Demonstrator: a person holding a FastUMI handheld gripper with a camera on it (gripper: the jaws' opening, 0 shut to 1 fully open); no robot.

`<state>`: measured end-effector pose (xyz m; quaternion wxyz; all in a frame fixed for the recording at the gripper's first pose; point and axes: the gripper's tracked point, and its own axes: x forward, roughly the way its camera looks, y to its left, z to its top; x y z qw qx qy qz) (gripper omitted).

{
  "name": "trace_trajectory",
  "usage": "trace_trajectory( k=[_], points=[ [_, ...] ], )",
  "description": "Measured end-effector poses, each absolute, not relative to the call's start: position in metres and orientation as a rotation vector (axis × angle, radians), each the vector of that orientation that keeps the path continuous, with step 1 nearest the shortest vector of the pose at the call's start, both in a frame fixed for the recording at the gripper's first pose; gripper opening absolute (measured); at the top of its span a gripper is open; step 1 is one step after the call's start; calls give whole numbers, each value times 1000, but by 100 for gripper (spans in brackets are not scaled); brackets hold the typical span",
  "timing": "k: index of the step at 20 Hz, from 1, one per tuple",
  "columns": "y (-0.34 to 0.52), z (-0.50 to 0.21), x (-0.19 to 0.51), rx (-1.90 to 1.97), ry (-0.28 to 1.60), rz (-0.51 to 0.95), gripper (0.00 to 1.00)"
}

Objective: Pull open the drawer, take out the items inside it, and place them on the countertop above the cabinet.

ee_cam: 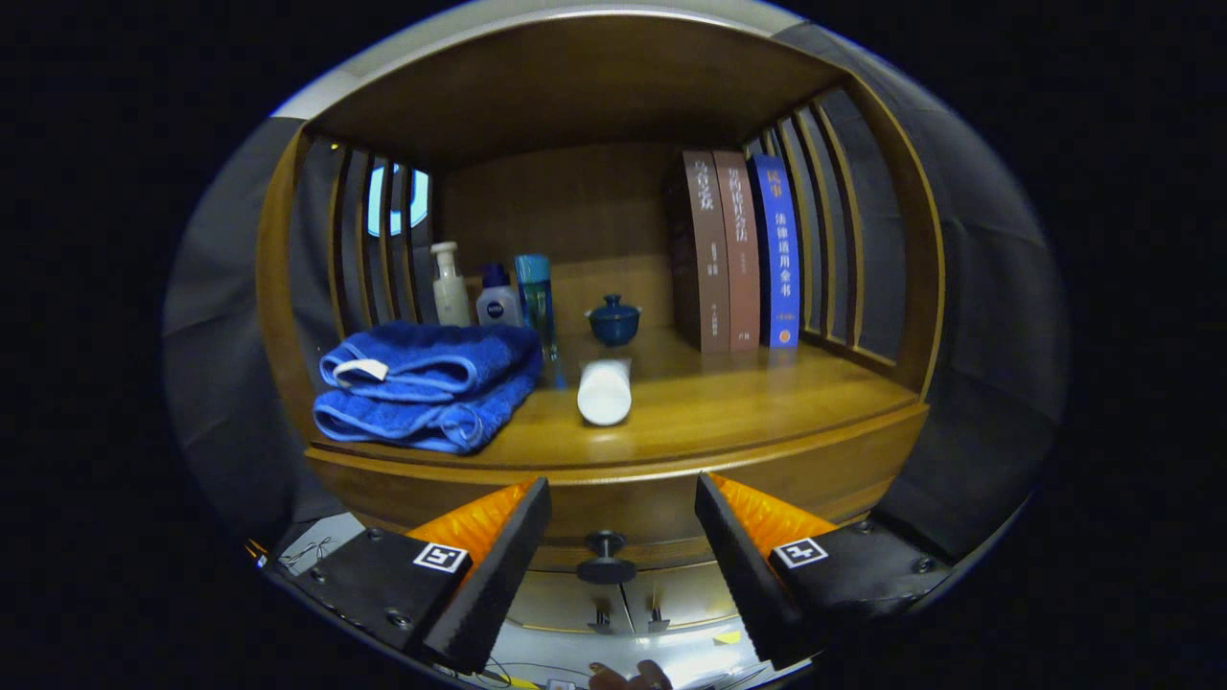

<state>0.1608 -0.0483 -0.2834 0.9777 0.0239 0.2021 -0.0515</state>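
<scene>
**Drawer shut, knob between your fingers**

Your gripper [623, 498] is spread wide, holding nothing. The drawer [613, 513] runs left to right under the countertop [748, 407], brown wood, front flush; its dark round knob [606, 558] points straight at you, between the fingers.

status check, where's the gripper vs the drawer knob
Gripper open, holding nothing. Drawer knob sits between the fingers, not gripped; drawer looks shut. Countertop above already carries folded blue towel and white tube; nothing blocks the knob.
</scene>
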Motion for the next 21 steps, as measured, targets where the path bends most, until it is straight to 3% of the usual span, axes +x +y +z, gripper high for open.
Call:
trace_trajectory(
  k=[12,21],
  points=[
    [-30,-60,125,24,159,-58,99],
    [-15,8,69,41,116,-20,99]
  ],
)
